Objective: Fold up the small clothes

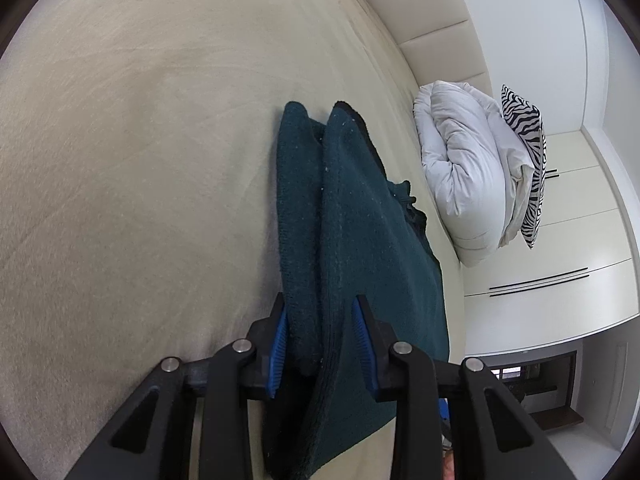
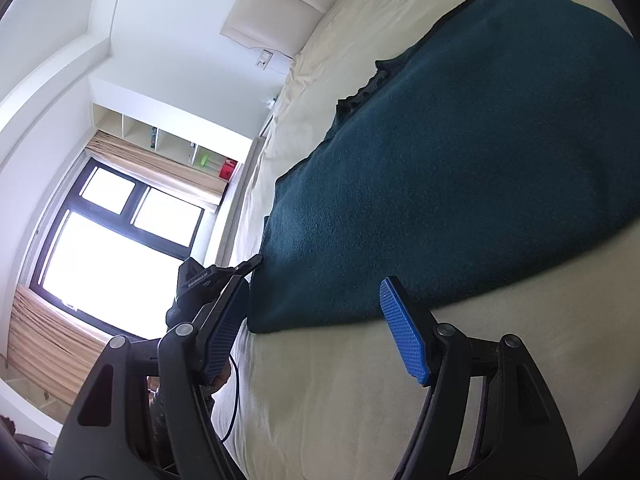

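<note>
A dark teal fleece garment (image 1: 360, 216) lies on the beige bed (image 1: 140, 140). In the left wrist view my left gripper (image 1: 322, 312) has its blue-padded jaws around a bunched fold of the garment's near edge, pinching it. In the right wrist view the garment (image 2: 460, 160) spreads flat across the bed (image 2: 340, 400). My right gripper (image 2: 316, 292) is open and empty, with its fingers on either side of the garment's near corner. The other gripper's black tip (image 2: 248, 266) shows at the garment's left edge.
A rolled white duvet (image 1: 460, 168) and a zebra-print pillow (image 1: 528, 160) lie at the head of the bed by the padded headboard (image 1: 420, 20). White wardrobes (image 1: 560, 260) stand beyond. The right wrist view shows a bright window (image 2: 112, 240), curtains and wall shelves (image 2: 160, 140) past the bed edge.
</note>
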The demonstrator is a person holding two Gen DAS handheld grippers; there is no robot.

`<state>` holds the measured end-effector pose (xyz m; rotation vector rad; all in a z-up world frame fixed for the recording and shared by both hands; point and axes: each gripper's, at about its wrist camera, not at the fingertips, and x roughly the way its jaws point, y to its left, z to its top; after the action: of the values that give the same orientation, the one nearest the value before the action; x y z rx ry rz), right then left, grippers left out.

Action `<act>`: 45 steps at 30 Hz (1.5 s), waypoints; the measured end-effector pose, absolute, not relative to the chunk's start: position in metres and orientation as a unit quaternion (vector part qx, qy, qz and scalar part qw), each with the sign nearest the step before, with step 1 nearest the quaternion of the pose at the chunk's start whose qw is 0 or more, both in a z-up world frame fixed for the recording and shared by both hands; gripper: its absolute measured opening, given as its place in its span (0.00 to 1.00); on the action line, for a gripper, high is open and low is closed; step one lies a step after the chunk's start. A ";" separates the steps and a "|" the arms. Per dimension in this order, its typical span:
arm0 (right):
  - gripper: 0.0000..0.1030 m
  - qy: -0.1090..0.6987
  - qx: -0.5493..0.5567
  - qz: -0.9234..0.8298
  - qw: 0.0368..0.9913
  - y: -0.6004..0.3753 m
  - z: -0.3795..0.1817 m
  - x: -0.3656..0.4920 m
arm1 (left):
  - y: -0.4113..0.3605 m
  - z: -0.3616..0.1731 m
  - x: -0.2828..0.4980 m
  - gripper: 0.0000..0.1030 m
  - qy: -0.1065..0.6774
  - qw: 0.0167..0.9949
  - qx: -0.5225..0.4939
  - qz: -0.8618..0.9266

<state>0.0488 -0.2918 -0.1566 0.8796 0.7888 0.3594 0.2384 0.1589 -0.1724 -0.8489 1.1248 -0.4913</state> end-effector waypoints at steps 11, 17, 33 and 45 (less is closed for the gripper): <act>0.65 0.428 0.321 0.192 0.823 -0.239 -0.148 0.167 | 0.146 -0.156 0.236 0.16 0.510 0.776 -0.304 -0.210; 0.56 0.449 0.330 0.191 0.808 -0.247 -0.182 0.207 | 0.124 -0.133 0.237 0.15 0.501 0.811 -0.221 -0.204; 0.58 0.371 0.493 0.171 0.768 -0.407 -0.176 0.177 | -0.118 -0.066 0.252 0.06 0.497 0.806 -0.081 -0.311; 0.56 0.368 0.515 0.175 0.754 -0.425 -0.194 0.183 | -0.122 -0.094 0.232 0.16 0.472 0.815 -0.109 -0.318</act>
<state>0.1833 -0.4249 -0.1938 1.1236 0.8028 0.3819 0.2322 -0.1221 -0.0938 -0.2323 1.0058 -0.6793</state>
